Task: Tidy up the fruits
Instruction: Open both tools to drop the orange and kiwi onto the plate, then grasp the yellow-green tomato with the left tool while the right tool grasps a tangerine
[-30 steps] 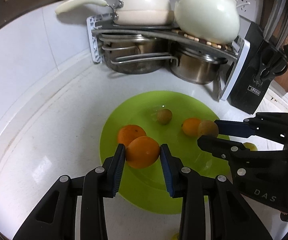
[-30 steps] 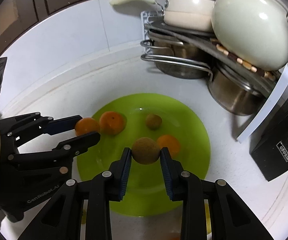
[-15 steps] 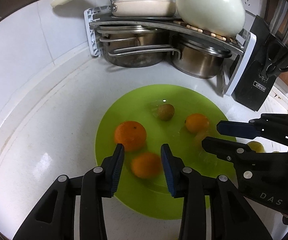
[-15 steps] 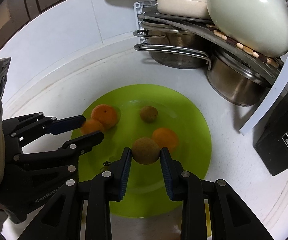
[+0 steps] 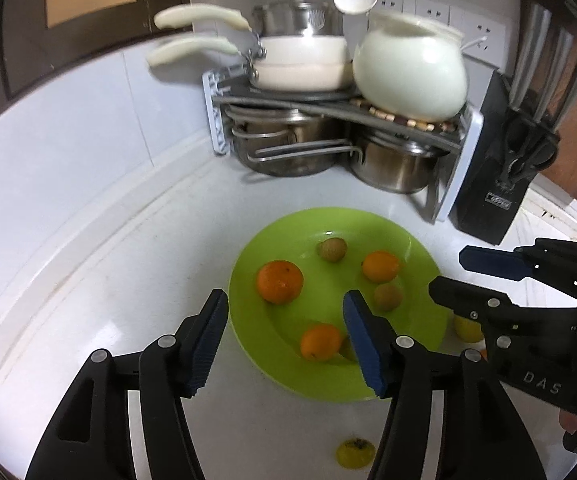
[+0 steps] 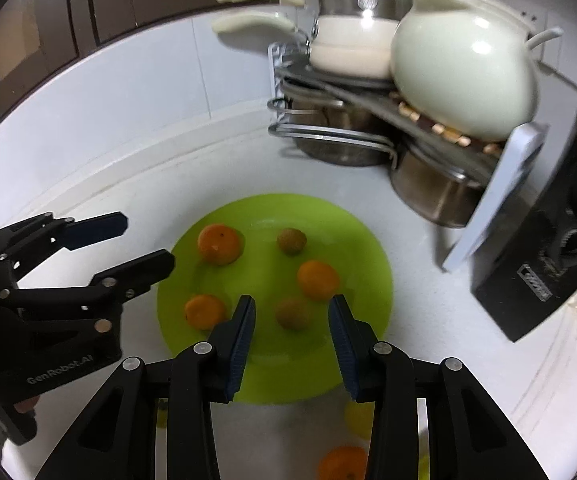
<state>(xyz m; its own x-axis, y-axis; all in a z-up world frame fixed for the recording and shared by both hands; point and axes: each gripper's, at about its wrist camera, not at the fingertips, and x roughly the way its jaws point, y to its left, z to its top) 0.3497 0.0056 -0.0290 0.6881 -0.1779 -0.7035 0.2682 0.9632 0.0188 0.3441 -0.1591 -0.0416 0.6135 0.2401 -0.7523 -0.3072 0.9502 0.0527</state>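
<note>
Both grippers open over the green plate, fruit resting on it

Our left gripper [image 5: 284, 320] and right gripper [image 6: 291, 322] both hang with fingers spread apart and empty above the green plate [image 6: 372, 248], which holds three oranges and two small brown fruits; a small orange [image 5: 320, 342] sits below our left fingers, a brown fruit [image 6: 293, 312] below our right. More fruit waits off the plate: an orange [image 6: 342, 462] and a yellow fruit [image 5: 355, 453] on the white counter [image 5: 128, 264]. We judge these light, round and prone to rolling, with skins that bruise if squeezed, so we would close gently across the widest middle of each one.
</note>
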